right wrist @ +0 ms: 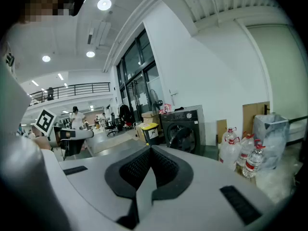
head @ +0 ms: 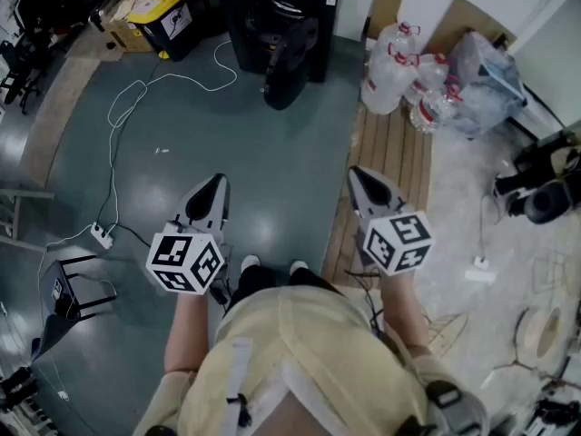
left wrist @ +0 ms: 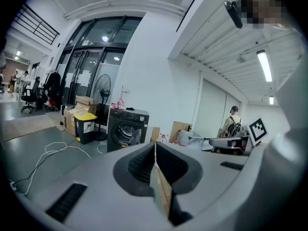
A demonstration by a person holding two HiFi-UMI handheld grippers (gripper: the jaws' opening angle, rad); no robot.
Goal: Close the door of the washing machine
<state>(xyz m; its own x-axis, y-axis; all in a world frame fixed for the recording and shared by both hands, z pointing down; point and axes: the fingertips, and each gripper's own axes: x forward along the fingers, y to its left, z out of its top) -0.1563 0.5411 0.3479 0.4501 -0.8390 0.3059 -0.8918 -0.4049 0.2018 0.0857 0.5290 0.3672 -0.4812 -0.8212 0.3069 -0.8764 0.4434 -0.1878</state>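
Note:
The black washing machine (head: 283, 3) stands against the far wall, several steps ahead of me. Its round door (head: 290, 62) hangs open, swung out toward me over the grey floor. Both grippers are held at waist height, far short of the machine. My left gripper (head: 211, 187) is shut with nothing between its jaws, and so is my right gripper (head: 361, 180). The left gripper view shows the washing machine (left wrist: 126, 129) beyond the closed left gripper (left wrist: 154, 146). In the right gripper view the door (right wrist: 182, 139) stands ajar past the closed right gripper (right wrist: 150, 150).
A black bin with a yellow lid (head: 165, 16) and cardboard boxes sit left of the machine. A white cable runs to a power strip (head: 103, 236) on the left. Water bottles (head: 390, 71), a plastic bag (head: 481, 80) and wooden planks (head: 390, 153) lie right. A small black stand (head: 73, 291) is near left.

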